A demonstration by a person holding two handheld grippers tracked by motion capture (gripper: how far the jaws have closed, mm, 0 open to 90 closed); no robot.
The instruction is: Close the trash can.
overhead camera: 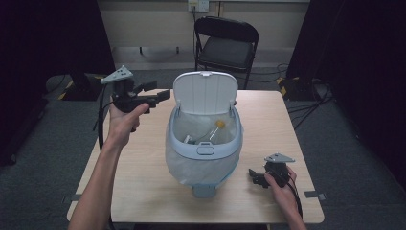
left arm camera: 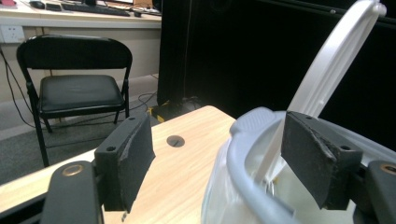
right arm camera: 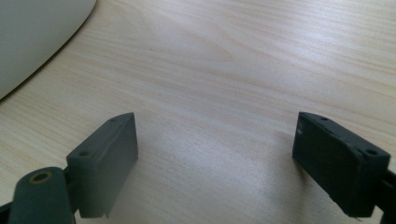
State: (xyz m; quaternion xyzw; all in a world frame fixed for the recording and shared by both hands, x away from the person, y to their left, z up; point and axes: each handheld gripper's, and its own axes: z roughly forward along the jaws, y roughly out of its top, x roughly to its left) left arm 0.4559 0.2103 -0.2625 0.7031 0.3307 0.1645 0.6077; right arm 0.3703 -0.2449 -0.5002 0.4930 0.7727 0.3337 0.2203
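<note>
A pale blue-grey bin lined with a clear bag stands mid-table, its white lid tipped up at the back. Inside lies a clear bottle with a yellow cap among other clear items. My left gripper is held in the air just left of the bin's back rim, open and holding nothing. In the left gripper view my left gripper has its jaws wide apart, with the bin rim and the lid near the right jaw. My right gripper rests low on the table, right of the bin, and my right gripper is open over bare wood.
The wooden table has free room left and right of the bin. A black folding chair stands behind the table's far edge. A round cable hole sits near the far corner. Dark curtains hang on both sides.
</note>
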